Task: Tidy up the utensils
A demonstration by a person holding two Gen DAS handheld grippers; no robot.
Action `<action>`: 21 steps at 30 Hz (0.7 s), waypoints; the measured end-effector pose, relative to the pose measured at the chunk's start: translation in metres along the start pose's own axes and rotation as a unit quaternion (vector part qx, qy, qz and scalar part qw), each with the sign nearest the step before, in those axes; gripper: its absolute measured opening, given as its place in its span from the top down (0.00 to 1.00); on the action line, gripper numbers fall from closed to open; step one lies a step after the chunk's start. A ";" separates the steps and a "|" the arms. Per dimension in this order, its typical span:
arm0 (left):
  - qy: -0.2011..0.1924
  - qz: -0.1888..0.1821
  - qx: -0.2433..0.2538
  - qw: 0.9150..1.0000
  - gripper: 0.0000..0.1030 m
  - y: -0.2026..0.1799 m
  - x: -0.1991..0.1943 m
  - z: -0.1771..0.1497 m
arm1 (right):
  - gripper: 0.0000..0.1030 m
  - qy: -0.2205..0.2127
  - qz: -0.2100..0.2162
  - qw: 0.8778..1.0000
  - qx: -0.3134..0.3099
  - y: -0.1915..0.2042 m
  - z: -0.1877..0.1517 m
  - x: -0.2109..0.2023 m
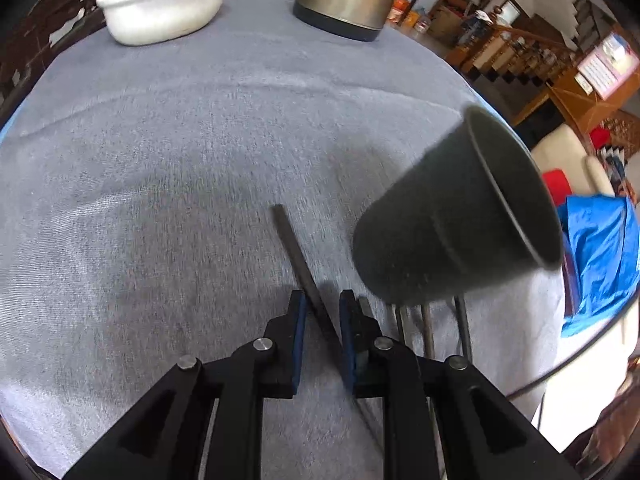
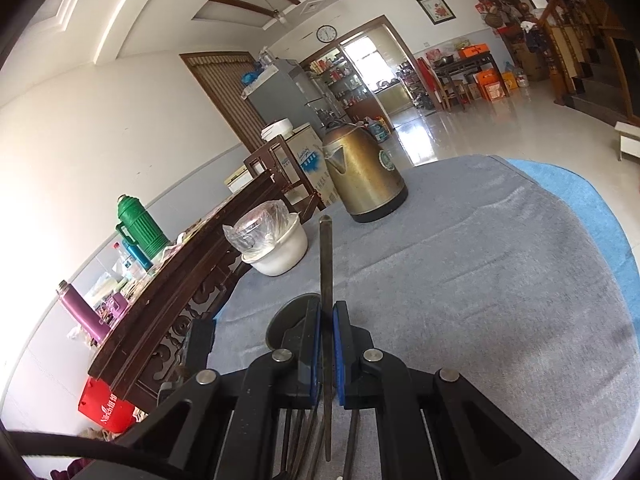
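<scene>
— Well, what have your fingers got?

— My right gripper [image 2: 327,344] is clenched on a dark metal chopstick [image 2: 326,280], which stands nearly upright between the blue pads. My left gripper [image 1: 322,300] is released; another chopstick [image 1: 294,246] lies slanted on the grey cloth [image 1: 180,152] of the worktop and runs between its parted fingers.

— And the holder?

— The dark cup [image 1: 460,216] is tilted just beside my left fingers, mouth turned right, with several more thin rods [image 1: 428,332] lying below it. Farther back stand a brass-coloured kettle [image 2: 362,176] and a white bowl [image 2: 280,252] of plastic wrap.
</scene>
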State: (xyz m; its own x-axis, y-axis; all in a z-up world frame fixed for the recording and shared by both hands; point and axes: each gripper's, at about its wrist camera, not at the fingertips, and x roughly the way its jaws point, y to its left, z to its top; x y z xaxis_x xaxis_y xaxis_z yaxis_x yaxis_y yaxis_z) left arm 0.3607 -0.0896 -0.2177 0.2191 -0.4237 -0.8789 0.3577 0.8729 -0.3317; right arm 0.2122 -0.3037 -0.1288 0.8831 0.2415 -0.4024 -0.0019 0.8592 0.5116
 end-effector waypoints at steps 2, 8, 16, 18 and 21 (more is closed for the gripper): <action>-0.002 -0.006 -0.019 1.000 0.84 0.002 0.003 0.006 | 0.94 -0.007 -0.001 1.000 -0.010 0.005 0.003 -0.001; -0.019 -0.003 -0.037 0.999 0.90 0.006 0.003 0.002 | 0.94 -0.024 0.013 0.999 -0.022 0.016 0.013 -0.007; -0.066 0.002 -0.033 0.997 0.93 0.009 -0.037 -0.012 | 0.94 -0.034 0.022 0.999 -0.034 0.030 0.017 -0.012; -0.087 0.002 -0.025 0.996 0.93 0.003 -0.058 -0.013 | 0.94 -0.044 0.023 0.998 -0.041 0.035 0.022 -0.016; -0.137 0.003 -0.008 0.990 0.93 -0.007 -0.104 -0.011 | 0.94 -0.070 0.024 0.996 -0.056 0.046 0.032 -0.024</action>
State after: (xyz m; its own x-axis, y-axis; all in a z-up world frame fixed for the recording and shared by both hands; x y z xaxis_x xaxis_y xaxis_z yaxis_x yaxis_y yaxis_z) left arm 0.3259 -0.0491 -0.1281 0.4610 -0.4662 -0.7551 0.3416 0.8785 -0.3338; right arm 0.2062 -0.2846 -0.0712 0.9377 0.2247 -0.2649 -0.0913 0.8953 0.4360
